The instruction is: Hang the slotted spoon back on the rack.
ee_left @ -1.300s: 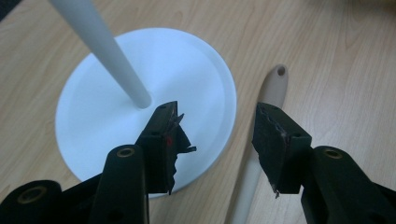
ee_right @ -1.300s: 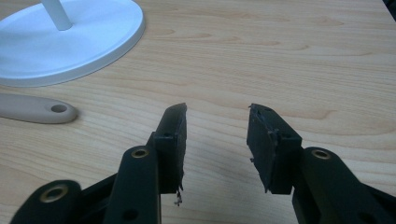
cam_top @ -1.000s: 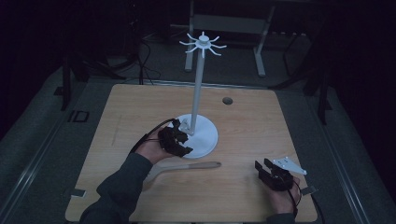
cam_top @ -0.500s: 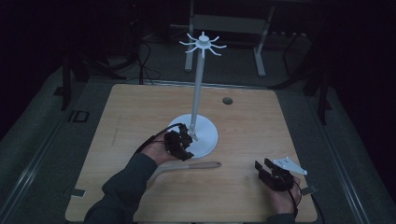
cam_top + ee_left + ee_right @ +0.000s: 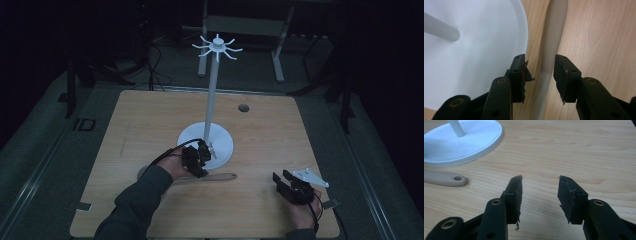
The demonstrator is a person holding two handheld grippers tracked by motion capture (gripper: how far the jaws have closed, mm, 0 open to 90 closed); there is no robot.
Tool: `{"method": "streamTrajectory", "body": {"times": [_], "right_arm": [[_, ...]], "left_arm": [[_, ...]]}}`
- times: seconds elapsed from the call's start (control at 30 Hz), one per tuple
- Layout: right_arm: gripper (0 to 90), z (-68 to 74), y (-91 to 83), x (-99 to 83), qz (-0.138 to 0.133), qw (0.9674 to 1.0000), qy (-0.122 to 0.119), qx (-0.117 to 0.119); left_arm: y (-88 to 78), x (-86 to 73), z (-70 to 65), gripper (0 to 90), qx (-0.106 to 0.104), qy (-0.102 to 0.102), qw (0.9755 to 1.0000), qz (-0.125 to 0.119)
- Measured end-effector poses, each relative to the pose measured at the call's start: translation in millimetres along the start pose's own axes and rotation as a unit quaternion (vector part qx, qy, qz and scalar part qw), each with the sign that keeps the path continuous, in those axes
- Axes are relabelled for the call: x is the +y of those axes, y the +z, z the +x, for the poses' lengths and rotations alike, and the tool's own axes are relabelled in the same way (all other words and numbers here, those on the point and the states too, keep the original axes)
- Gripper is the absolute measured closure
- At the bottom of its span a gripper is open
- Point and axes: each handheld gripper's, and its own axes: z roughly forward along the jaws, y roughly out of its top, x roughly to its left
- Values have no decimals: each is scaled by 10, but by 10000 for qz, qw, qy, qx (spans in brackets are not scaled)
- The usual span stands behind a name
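Dark room, light wooden table [image 5: 150, 120] under high view. Left gripper [image 5: 202, 159] down at near edge of white stand base [image 5: 222, 142], tall pole with hook crown [image 5: 218, 47] rising behind. Jaws have just been closing, straddling beige utensil handle [image 5: 550, 50]; small gaps each side, pads not pressing, nothing gripped. Handle lies flat on table just beside base rim, hole end [image 5: 457, 178] pointing right. Right gripper [image 5: 281, 180] well apart at near-right, jaws wide, nothing between, resting over bare wood
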Motion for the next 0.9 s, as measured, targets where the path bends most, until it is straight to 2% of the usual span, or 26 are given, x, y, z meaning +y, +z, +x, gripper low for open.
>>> {"method": "streamTrajectory", "body": {"times": [0.13,0.27,0.43,0.7,0.9], "right_arm": [[542,-2,1,-1,3,10000,2,12],[540,-9,-1,-2,1,10000,12,6],[540,-36,-2,-5,-29,9998,176,114],[539,-58,-7,-11,-37,9997,231,115],[539,-58,-4,-15,-32,9997,218,96]], "left_arm": [[81,18,-9,626,-54,51,9997,215],[174,23,-21,629,-202,60,9990,393],[237,27,-19,638,-328,132,9977,572],[322,37,3,708,-474,105,9962,718],[373,64,8,716,-526,175,9949,837]]}}
